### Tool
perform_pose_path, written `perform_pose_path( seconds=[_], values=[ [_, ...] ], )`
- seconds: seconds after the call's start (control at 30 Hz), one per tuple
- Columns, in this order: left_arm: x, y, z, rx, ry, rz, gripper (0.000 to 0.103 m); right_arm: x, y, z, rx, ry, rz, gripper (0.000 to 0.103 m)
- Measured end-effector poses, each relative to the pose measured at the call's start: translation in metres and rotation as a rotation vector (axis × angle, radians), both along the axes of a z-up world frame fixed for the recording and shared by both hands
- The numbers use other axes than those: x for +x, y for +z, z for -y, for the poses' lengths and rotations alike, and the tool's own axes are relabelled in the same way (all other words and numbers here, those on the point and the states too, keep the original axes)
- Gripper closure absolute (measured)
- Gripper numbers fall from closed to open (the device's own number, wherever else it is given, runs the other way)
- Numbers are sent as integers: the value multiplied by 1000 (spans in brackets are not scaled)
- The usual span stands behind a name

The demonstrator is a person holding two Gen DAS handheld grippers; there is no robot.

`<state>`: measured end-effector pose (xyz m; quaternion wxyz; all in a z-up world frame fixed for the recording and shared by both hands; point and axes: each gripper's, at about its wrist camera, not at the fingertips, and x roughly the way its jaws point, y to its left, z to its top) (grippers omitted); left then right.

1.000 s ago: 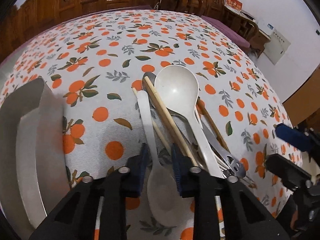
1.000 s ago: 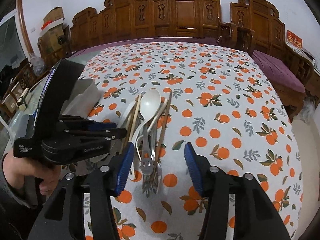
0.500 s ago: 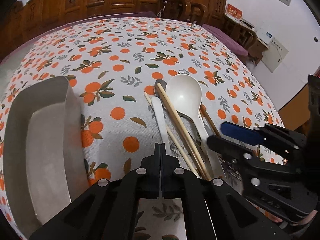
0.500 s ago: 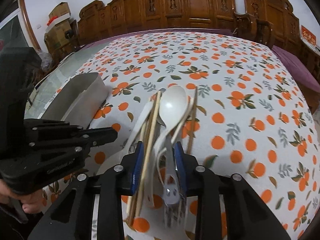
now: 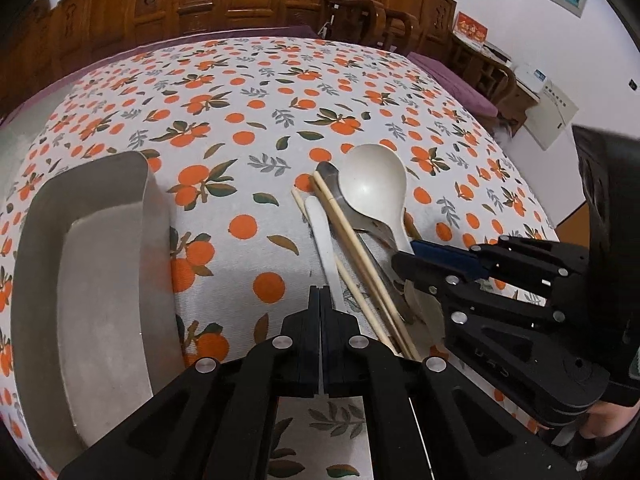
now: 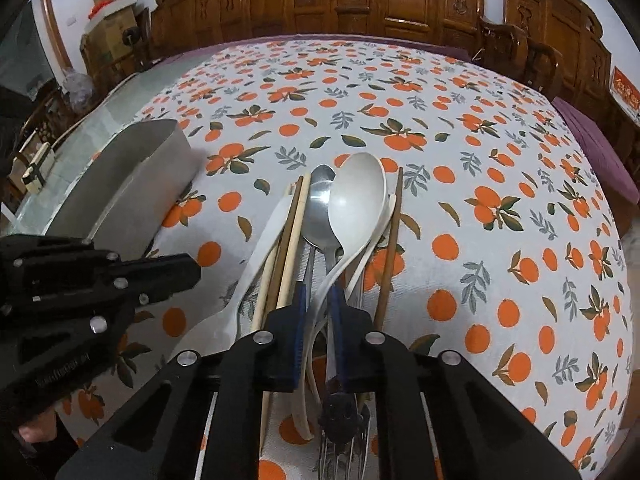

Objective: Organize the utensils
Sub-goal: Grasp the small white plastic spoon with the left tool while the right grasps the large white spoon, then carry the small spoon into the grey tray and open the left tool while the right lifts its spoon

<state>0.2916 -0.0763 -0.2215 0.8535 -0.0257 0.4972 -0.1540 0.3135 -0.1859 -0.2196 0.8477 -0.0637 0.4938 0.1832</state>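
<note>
A pile of utensils lies on the orange-print tablecloth: a large white spoon point(image 5: 376, 188) point(image 6: 356, 200), a metal spoon point(image 6: 318, 208), light chopsticks point(image 5: 348, 232) point(image 6: 294, 232), a dark chopstick point(image 6: 390, 248), a small white spoon point(image 5: 320, 224) point(image 6: 264, 236) and a fork point(image 6: 344, 440). My left gripper point(image 5: 320, 294) point(image 6: 194, 270) is shut and empty, hovering beside the small white spoon with cloth showing between them. My right gripper point(image 6: 318, 312) point(image 5: 404, 260) is closing on the handles of the large white spoon and the metal spoon, and its blue pads touch them.
A grey metal tray point(image 5: 156, 220) point(image 6: 132, 184) stands on the cloth to the left of the pile. Carved wooden furniture lines the far side of the table. A person's hand point(image 6: 32, 432) holds the left gripper at the lower left.
My left gripper's jaws closed completely and it drew slightly away from the small white spoon. My right gripper moved in over the pile and narrowed its jaws around the spoon handles.
</note>
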Motion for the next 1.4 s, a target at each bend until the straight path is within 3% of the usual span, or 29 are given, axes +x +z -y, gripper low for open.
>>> perform_pose_path(
  seconds=[0.23, 0.37, 0.47, 0.9, 1.1, 1.4],
  values=[
    [-1, 1, 1, -5, 4, -2, 103, 7, 0, -4, -32, -12, -12, 89],
    [1, -2, 2, 1, 2, -3, 88, 4, 1, 5, 3, -23, -16, 97],
    [3, -4, 6, 1, -1, -7, 83, 0, 2, 12, 3, -28, -9, 98],
    [14, -22, 20, 15, -7, -40, 83, -11, 26, 35, 88, -58, 42, 98],
    [15, -22, 22, 23, -11, -41, 96, -17, 29, 36, 93, -59, 49, 98],
    [6, -8, 7, 27, -5, -15, 97, -27, 36, 36, 105, -62, 65, 98]
  ],
)
